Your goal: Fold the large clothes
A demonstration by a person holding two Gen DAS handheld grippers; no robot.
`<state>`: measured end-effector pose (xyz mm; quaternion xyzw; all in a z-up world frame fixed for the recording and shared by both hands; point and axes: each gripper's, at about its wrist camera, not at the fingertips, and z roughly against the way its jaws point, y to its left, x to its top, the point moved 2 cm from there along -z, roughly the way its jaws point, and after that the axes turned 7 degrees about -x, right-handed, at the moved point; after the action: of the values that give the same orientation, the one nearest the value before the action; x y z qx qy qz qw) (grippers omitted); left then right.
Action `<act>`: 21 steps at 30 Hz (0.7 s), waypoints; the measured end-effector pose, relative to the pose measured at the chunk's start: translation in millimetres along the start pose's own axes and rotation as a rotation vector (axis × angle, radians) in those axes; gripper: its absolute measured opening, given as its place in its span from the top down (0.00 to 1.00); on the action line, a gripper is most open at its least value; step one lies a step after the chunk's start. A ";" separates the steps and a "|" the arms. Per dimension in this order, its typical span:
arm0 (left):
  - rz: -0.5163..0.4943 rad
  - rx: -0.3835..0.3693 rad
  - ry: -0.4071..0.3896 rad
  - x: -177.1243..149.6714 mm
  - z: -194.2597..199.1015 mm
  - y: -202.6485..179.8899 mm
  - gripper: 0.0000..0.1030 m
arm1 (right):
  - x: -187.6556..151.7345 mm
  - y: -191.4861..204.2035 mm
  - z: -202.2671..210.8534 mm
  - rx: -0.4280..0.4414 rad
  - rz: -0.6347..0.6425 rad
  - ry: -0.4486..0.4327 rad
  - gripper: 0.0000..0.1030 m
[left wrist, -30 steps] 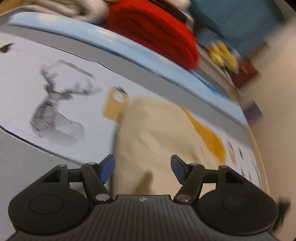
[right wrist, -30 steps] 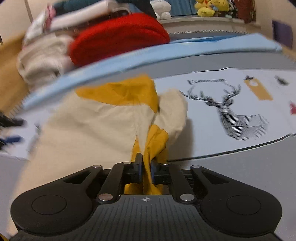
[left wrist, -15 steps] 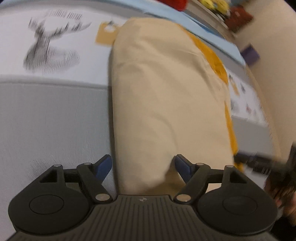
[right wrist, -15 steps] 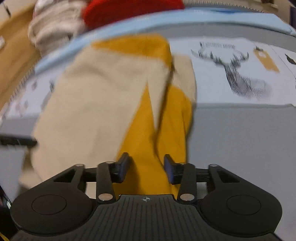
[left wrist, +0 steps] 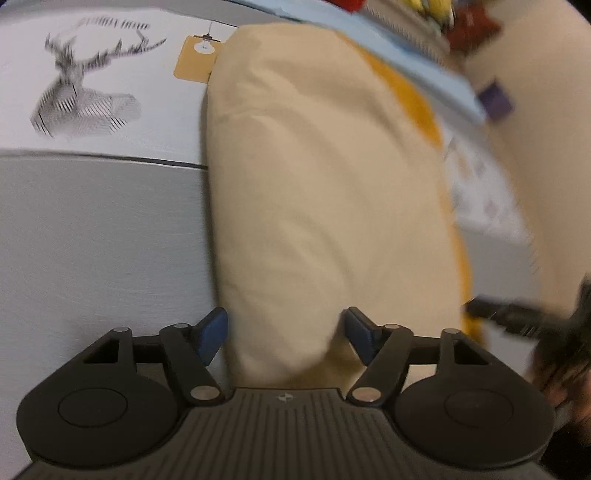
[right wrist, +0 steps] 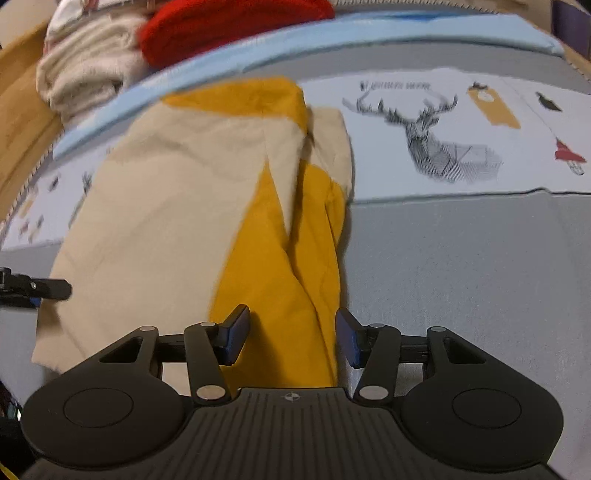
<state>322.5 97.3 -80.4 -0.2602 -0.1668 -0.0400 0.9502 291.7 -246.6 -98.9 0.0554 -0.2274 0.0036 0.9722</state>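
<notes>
The left tool (left wrist: 286, 334) stands spread, the garment (left wrist: 325, 177)'s near cream end lying loose between its blue pads (left wrist: 213, 334), neither pad pressing. The right tool (right wrist: 291, 338) has its jaws opening, mustard cloth lying slack between them, not pinched.

The garment lies on the bed (right wrist: 461, 266), a long cream-and-mustard bundle running from 6 o'clock toward 12 in both views, folded lengthwise, with a cream flap over the mustard in the right view. The step in hand looks like letting go after a fold (my reading). To do it well, lift both tools straight off so no pad drags the top layer, then check that the long edges lie even before taking the near end for the cross fold toward 12.

Hard to make out: the hem under each tool body is covered, so whether the near edges match cannot be told. The left view is blurred; the right tool shows there only as a dark smear at 4 o'clock. The red pile (right wrist: 229, 26) at 12 is cut off.
</notes>
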 end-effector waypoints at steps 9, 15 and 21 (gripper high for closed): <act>-0.367 0.297 -0.153 -44.5 57.8 -58.6 0.17 | -19.3 23.8 31.4 -0.202 0.200 -0.126 0.49; -0.336 0.317 -0.476 -92.3 137.6 -111.4 0.00 | -50.0 49.7 128.6 -0.304 0.232 -0.514 0.24; -0.284 0.333 -0.634 -167.0 177.5 -163.5 0.00 | -114.6 66.8 205.7 -0.284 0.130 -0.730 0.01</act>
<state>86.1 44.8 85.5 -0.0762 -0.4911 -0.0614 0.8656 95.9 -200.6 40.6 -0.0967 -0.5595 0.0137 0.8231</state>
